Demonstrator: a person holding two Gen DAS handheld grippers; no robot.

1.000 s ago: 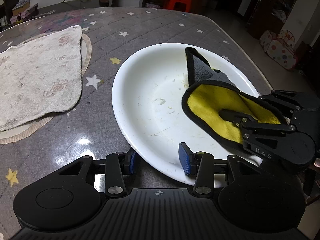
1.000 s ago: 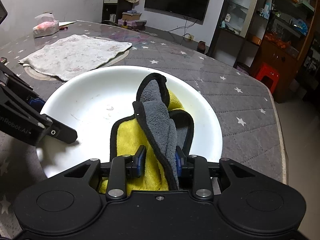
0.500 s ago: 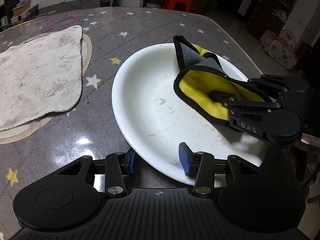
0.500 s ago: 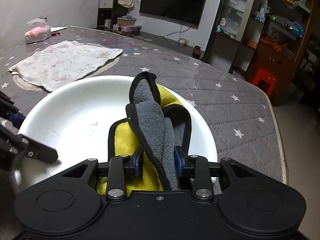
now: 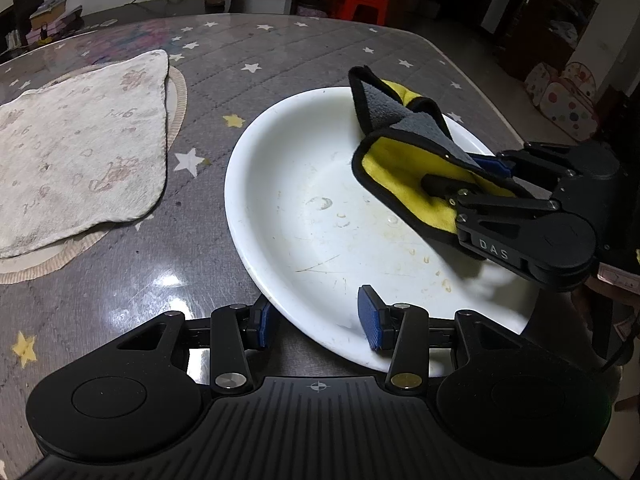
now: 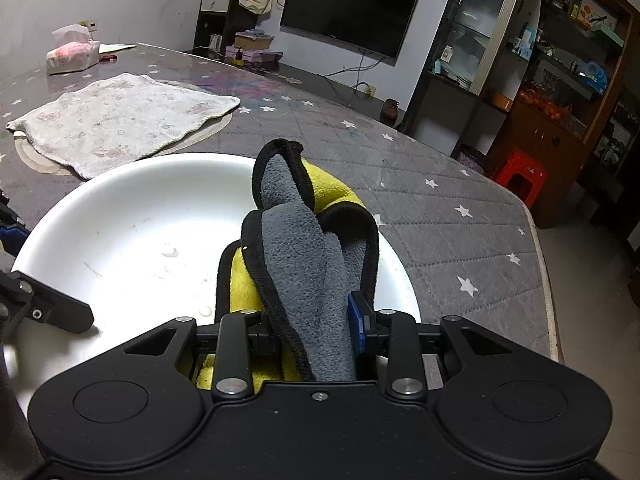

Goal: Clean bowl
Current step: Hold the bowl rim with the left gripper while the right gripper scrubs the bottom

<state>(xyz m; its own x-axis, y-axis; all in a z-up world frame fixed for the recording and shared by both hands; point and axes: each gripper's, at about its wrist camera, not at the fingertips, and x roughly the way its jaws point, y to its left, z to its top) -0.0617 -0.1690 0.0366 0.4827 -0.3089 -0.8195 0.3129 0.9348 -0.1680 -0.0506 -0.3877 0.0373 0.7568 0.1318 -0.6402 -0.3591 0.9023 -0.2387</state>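
Bowl point(image 5: 320, 216), wide, rigid and likely slick, sat on the table point(image 5: 120, 272), its near rim between the left gripper's point(image 5: 318, 322) parted fingers, while the right gripper point(image 6: 312, 328) clamped the soft cloth point(image 6: 304, 240).

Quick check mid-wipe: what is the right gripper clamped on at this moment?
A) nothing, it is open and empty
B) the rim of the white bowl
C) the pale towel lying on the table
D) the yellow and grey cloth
D: the right gripper is closed on the folded yellow and grey cloth, which hangs over the white bowl; the pale towel lies untouched on the table.
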